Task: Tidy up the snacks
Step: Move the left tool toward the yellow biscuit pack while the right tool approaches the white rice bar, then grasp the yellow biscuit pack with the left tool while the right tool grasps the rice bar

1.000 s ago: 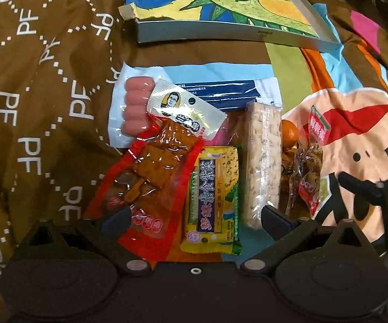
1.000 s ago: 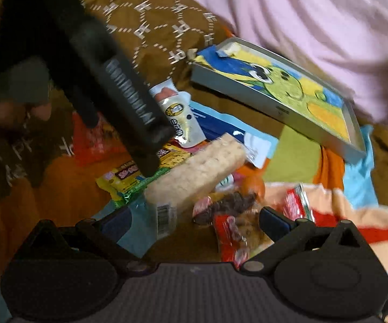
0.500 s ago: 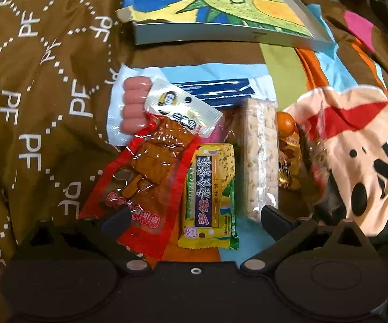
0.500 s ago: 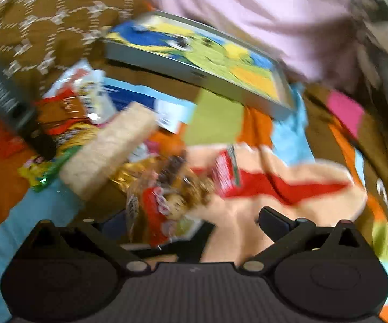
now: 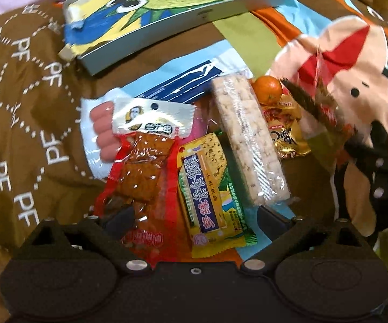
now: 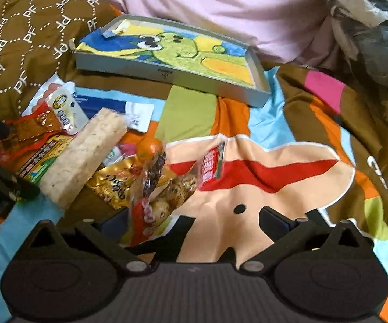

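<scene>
My left gripper (image 5: 194,216), jaws just narrowing yet apart, straddles the yellow-green biscuit packet (image 5: 211,202) at lower centre, I think for grasping; my right gripper (image 6: 191,219) is apart too.

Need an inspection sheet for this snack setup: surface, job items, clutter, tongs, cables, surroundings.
Surface: patterned blanket, wrinkled.
Job's things: tray holds no snacks. Piled beside it: sausages, tofu pack, cracker pack, rice bar, orange, gold pack, blue pouch, clear bag.
Clutter: clothes heap.
Grippers: left tongs open and just been closing, with the tofu and cracker packs between them, unpressed. Right tongs wide open, with the clear bag against one finger.
Cables: nothing seen.
Surroundings: pink sheet behind.
</scene>
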The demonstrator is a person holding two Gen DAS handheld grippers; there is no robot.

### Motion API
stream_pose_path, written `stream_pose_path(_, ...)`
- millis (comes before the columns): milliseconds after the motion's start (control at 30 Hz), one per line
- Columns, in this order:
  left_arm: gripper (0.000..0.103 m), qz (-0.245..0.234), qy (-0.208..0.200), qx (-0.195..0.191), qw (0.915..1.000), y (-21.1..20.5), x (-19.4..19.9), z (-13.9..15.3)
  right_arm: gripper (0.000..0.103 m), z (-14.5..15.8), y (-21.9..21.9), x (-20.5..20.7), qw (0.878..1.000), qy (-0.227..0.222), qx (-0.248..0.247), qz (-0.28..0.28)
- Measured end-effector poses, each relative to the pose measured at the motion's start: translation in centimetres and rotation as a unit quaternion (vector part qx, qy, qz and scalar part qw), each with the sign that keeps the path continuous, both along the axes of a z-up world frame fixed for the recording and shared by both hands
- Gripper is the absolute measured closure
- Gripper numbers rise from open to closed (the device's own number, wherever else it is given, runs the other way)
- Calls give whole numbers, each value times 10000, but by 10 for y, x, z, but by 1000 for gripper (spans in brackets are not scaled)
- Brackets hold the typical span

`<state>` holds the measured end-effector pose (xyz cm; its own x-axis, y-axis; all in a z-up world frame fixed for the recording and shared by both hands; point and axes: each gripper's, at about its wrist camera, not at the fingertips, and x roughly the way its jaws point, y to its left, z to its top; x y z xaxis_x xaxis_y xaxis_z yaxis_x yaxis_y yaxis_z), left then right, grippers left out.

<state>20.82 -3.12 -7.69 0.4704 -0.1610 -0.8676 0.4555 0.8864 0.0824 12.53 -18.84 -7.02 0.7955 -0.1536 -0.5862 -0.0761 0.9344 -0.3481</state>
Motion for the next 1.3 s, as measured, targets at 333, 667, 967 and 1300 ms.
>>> stream_pose_path(333, 16, -5, -132, -38, 9999, -2, 7, -2, 6, -2, 20, 4, 9957, -442, -531, 620)
stream_pose_path(667, 27, -218, -351, 3, 9991, -7, 3, -7, 31, -9, 38, 13, 9870, -446, -485, 1466)
stream_pose_path(967, 42, 29, -169, -244, 9996, -5, 5, -5, 39, -3, 32, 15, 9835, -352, 498, 1705)
stream_pose_path(1300, 36, 291, 178, -468, 9983, 2, 15, -13, 38, -6, 9, 57, 9613, 437, 2269, 1498)
